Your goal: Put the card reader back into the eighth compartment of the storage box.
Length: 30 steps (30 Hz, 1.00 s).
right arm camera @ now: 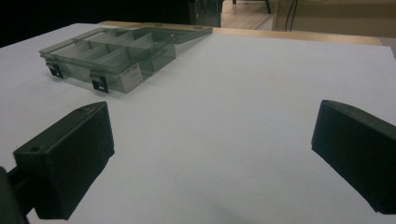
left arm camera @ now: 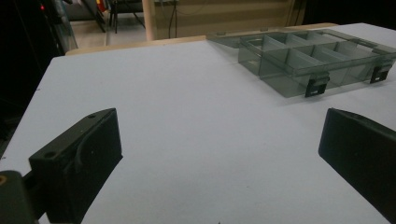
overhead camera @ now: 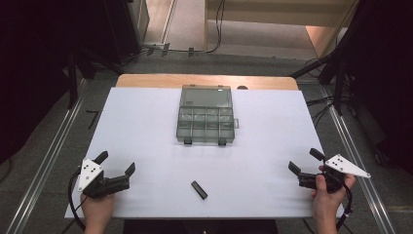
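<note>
A clear grey compartment box (overhead camera: 205, 117) lies open at the middle back of the white table (overhead camera: 146, 136), its lid folded flat behind it. Its divided cells look bare in the left gripper view (left arm camera: 303, 58) and the right gripper view (right arm camera: 112, 53). A small black bar (overhead camera: 198, 189) lies near the front edge, between my hands. My left gripper (overhead camera: 117, 163) sits open at the front left, held in a hand, with nothing between its jaws (left arm camera: 219, 154). At the front right my right gripper (overhead camera: 304, 161) is open too, with bare table between its jaws (right arm camera: 212, 149).
The white sheet covers a wooden tabletop whose far edge (overhead camera: 204, 80) shows behind the box. Metal rails (overhead camera: 53, 151) run along both sides on the floor. Dark stands and cables (overhead camera: 331, 68) crowd the back right corner.
</note>
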Each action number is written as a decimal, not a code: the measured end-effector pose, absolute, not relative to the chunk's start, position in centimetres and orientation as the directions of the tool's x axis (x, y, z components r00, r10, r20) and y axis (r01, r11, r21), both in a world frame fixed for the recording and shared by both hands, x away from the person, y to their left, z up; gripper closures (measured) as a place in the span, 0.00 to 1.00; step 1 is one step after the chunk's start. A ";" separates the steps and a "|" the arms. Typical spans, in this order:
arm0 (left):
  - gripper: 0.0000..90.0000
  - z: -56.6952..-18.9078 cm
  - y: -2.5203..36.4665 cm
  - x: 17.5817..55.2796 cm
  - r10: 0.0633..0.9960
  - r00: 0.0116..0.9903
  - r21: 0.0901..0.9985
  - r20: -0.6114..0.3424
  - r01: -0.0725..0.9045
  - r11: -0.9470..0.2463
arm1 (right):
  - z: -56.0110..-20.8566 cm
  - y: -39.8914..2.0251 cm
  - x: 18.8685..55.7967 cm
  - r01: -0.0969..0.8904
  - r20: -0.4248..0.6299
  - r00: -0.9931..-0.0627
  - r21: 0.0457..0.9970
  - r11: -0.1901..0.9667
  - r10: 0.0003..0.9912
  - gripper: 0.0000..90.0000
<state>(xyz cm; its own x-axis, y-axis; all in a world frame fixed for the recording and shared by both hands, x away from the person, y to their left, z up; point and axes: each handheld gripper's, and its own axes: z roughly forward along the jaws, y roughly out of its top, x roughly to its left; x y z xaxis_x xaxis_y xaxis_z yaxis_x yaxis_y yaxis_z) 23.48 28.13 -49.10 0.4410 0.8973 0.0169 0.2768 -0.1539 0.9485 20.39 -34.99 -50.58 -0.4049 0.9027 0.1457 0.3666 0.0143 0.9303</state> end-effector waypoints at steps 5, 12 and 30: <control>0.00 -49.1 28.1 23.5 0.898 0.439 0.948 0.015 0.279 -0.152 | -50.5 -34.4 20.6 0.376 0.131 -0.418 0.926 0.040 0.899 0.00; 0.00 -49.1 28.1 23.5 0.900 0.436 0.947 0.019 0.280 -0.155 | -49.8 -32.9 20.5 0.376 0.094 -0.445 0.922 0.091 0.891 0.00; 0.00 -49.1 28.2 23.7 0.909 0.417 0.948 0.013 0.283 -0.144 | -48.1 -27.7 20.7 0.373 0.061 -0.559 0.909 0.186 0.827 0.00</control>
<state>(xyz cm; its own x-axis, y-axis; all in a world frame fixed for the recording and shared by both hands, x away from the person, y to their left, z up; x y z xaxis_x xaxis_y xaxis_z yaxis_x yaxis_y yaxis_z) 23.66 28.17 -49.08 0.4169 0.9089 0.0131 0.2834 -0.1437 0.9482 20.67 -27.72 -48.12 -0.5588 0.8270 0.0608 0.3734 0.1855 0.9089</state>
